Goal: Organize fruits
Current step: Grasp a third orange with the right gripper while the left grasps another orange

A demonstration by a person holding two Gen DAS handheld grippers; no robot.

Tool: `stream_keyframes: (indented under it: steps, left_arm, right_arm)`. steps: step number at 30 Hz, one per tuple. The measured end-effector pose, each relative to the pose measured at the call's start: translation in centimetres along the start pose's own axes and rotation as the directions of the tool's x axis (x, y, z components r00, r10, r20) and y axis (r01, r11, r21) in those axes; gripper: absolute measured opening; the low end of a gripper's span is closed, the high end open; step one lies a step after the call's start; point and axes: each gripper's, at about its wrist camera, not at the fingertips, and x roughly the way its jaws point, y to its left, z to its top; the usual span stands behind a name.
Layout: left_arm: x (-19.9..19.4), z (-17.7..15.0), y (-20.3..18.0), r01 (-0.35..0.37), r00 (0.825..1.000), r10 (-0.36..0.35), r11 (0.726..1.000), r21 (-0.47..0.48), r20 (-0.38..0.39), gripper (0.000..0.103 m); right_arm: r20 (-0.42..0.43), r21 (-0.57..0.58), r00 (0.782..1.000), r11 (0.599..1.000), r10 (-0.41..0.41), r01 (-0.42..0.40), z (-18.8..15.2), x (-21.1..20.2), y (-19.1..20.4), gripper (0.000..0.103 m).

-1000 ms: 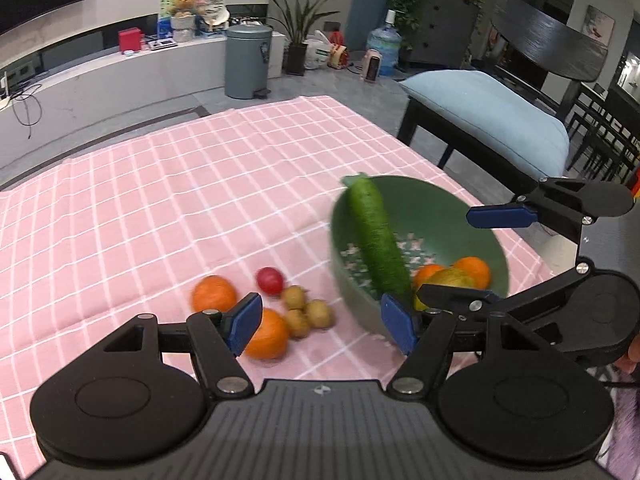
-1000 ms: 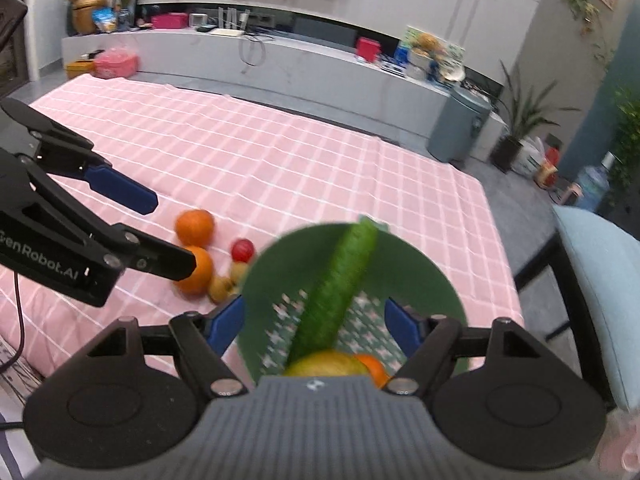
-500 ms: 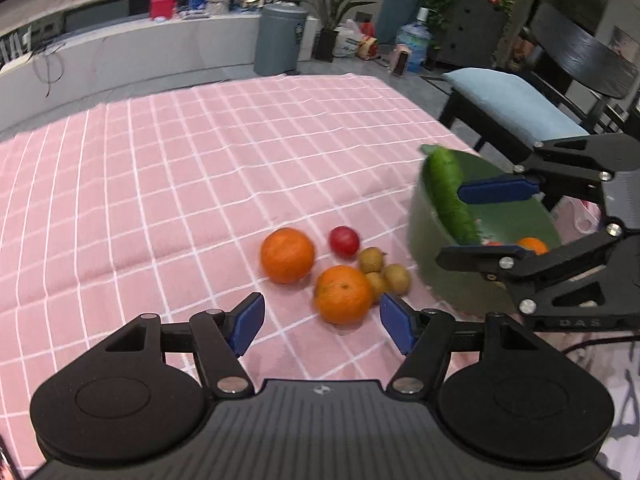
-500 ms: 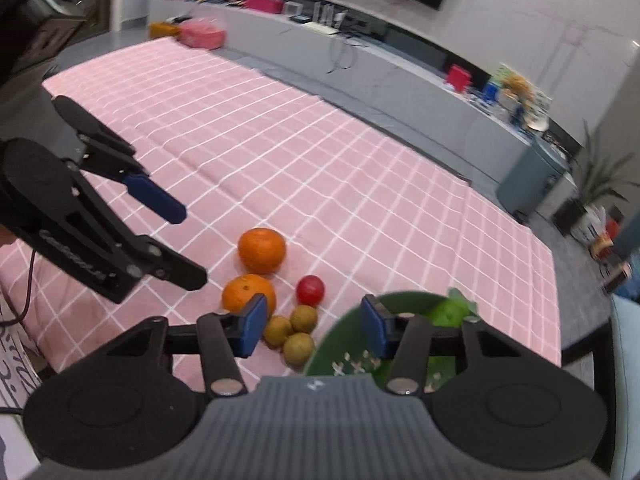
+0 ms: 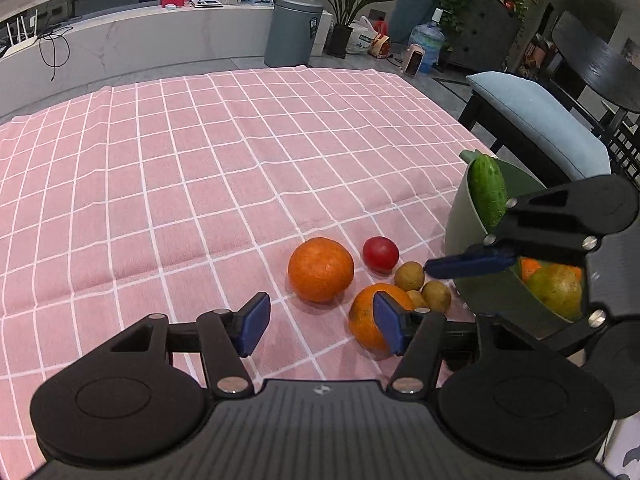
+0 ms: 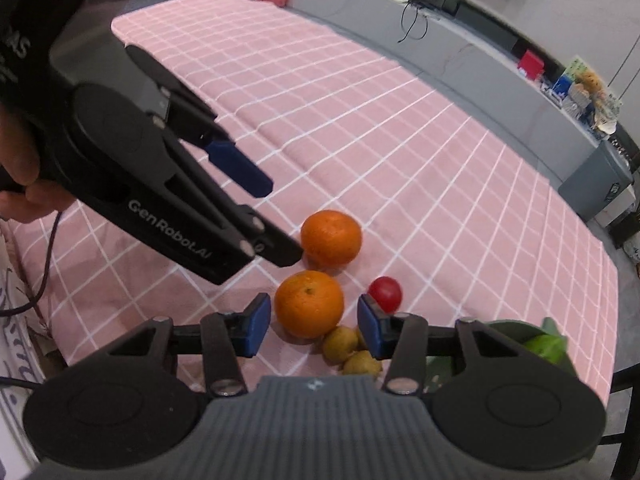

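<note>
1. Two oranges, near one and far one, sit on the pink counter beside the green bowl.
2. Left claw has just been closing, nothing gripped yet.
3. Right claw is released, straddling the near orange.

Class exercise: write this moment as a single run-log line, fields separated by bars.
left gripper: open, closing, empty | right gripper: open, over near orange | far orange, tomato: on cloth | cucumber: in green bowl

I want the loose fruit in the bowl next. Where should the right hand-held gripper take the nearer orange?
Grip the nearer orange across its widest middle, coming from above: it is round, and the small brown fruits crowd one side, so the right hand-held gripper, already framing it, should probably straddle it.
</note>
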Motion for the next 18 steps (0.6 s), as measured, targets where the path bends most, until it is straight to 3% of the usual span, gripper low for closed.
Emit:
stream_keyframes:
  steps: [8,18]
  left_arm:
    - [0.9,-0.1,0.4,0.010,1.000,-0.010,1.000,-0.002,-0.012,0.064]
    - [1.6,-0.1,0.6,0.009,1.000,-0.010,1.000,-0.017,-0.007,0.064]
  right_arm:
    - [-0.041,0.015,0.999,1.000,0.021,-0.020,0.2,2.3,0.3,0.046]
    - [-0.042,0.004,0.999,1.000,-0.030,0.030,0.3,3.1,0.4,0.041]
